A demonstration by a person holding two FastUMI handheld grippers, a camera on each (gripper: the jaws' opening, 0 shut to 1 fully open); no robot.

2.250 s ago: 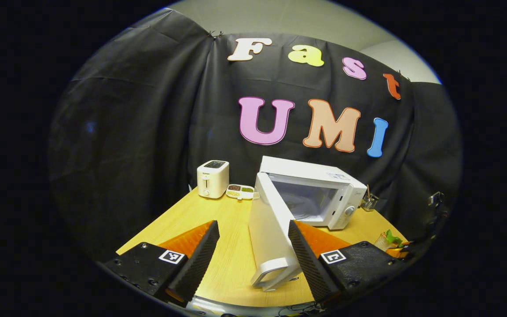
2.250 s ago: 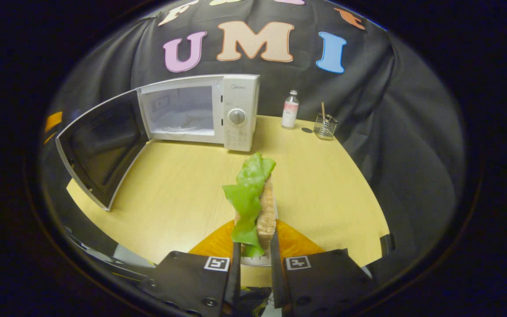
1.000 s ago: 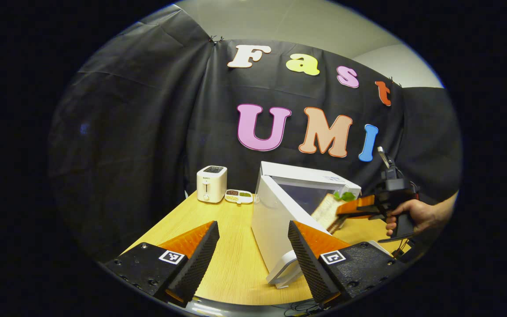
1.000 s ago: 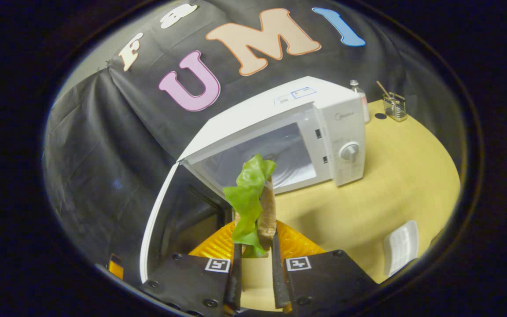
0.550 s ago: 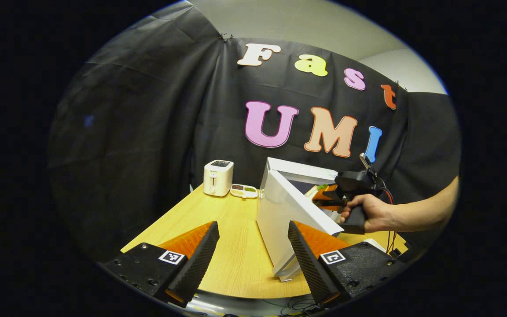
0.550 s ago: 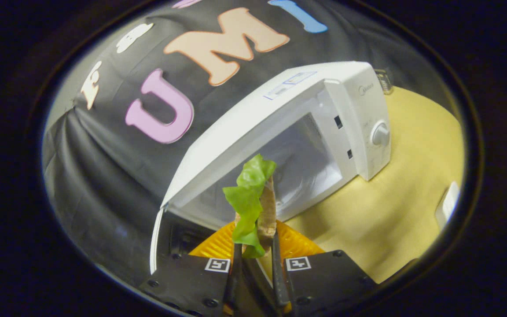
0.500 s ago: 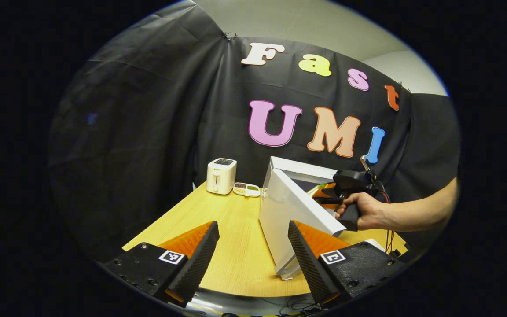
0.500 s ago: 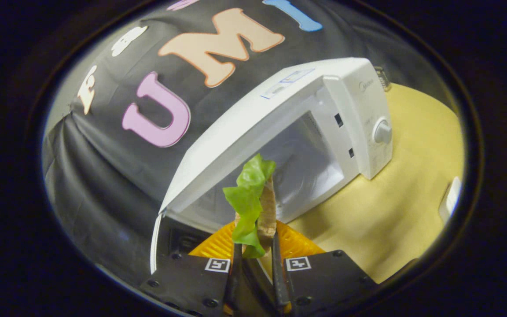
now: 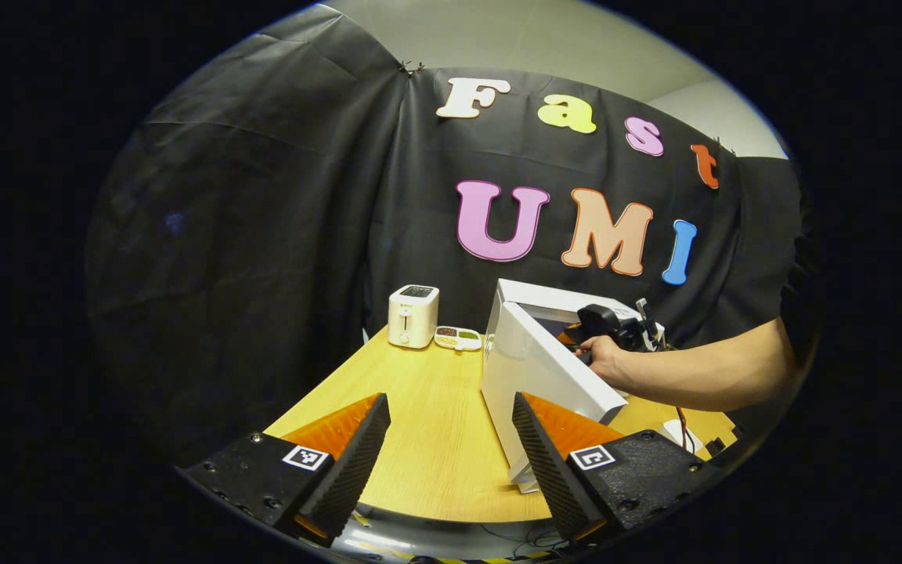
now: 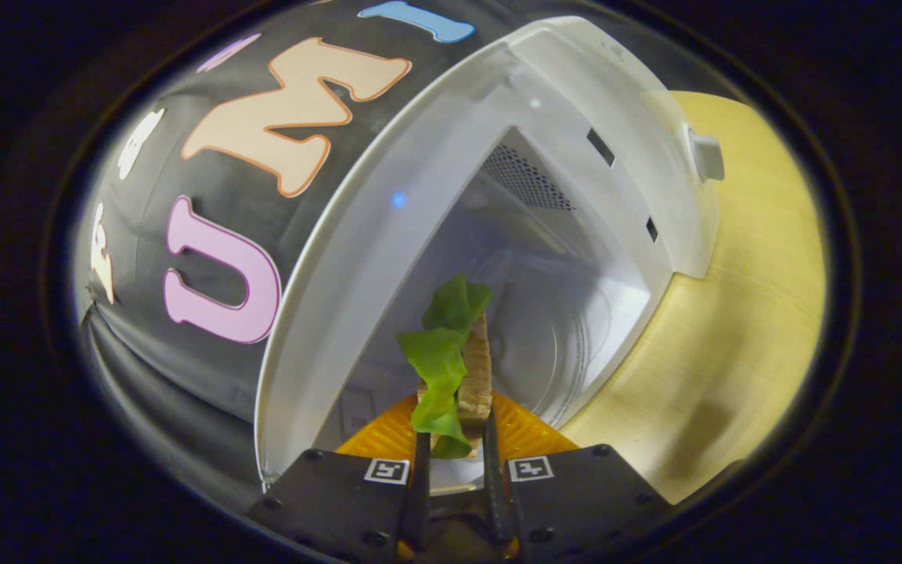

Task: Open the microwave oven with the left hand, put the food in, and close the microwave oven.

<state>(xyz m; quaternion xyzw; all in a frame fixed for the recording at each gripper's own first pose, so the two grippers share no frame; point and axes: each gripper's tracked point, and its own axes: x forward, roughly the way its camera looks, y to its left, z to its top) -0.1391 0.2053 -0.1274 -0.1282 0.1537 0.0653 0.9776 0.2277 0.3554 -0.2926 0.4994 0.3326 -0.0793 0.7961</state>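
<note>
Pinching the food (image 10: 455, 368), a bread slice with a green leaf, between both fingers of the right gripper (image 10: 455, 439); held it upright on edge, probably so as to pass the opening without brushing the frame. Found it in the air at the mouth of the microwave (image 10: 388, 258), leaf tip just over the near rim of the glass turntable (image 10: 576, 345), not yet set down. Judged the placing step half done: needs lowering onto the turntable, then letting go. Noted, deeper in, the perforated vent (image 10: 529, 180) on the cavity wall, and off to the side the dial (image 10: 705, 155) above the table (image 10: 741, 313).

Held the left gripper (image 9: 449, 401) spread wide and empty, low over the near table edge, most likely parked there in readiness to swing the door (image 9: 529, 368) shut. Saw that door standing wide open, its outer face just past one finger. Made out, behind it, a hand (image 9: 604, 364) reaching the other tool into the cavity. Left the toaster (image 9: 413, 316) and a small dish (image 9: 457, 338) at the far table edge, well apart from the work.
</note>
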